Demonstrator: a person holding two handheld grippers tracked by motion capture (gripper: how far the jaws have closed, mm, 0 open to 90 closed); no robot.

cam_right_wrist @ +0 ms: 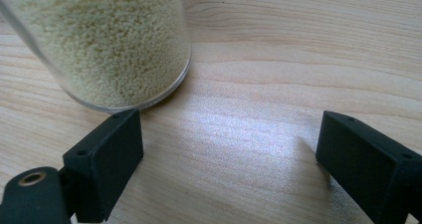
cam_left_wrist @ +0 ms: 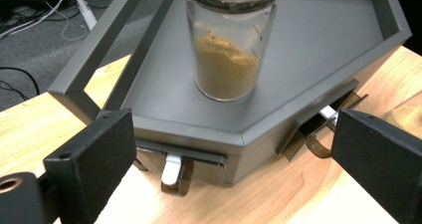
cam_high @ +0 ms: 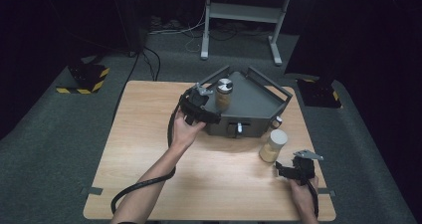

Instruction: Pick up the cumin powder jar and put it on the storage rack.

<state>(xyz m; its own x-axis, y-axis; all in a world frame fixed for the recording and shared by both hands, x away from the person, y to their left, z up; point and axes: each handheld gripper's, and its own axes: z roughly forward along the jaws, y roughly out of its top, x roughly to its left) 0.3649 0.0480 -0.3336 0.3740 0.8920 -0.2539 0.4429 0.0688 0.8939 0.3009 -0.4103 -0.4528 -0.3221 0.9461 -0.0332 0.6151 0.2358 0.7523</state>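
Jar of brown powder (cam_left_wrist: 226, 59): upright on grey tray (cam_left_wrist: 318, 50), just ahead of left gripper (cam_left_wrist: 234, 159), jaws spread, nothing between. Jar of pale grains (cam_right_wrist: 107, 40): on wooden table (cam_right_wrist: 298, 45), just ahead of right gripper (cam_right_wrist: 226, 149), jaws spread, empty.

A wooden table (cam_high: 149, 149) stood on a grey carpet floor (cam_high: 45, 149). Behind it, at the far side, was a white desk frame (cam_high: 242, 15) with cables (cam_high: 174, 30) lying near its feet. Yellow-black striped bases (cam_high: 84, 82) were at far left and far right. The walls around were dark, with light falling mainly on the table.
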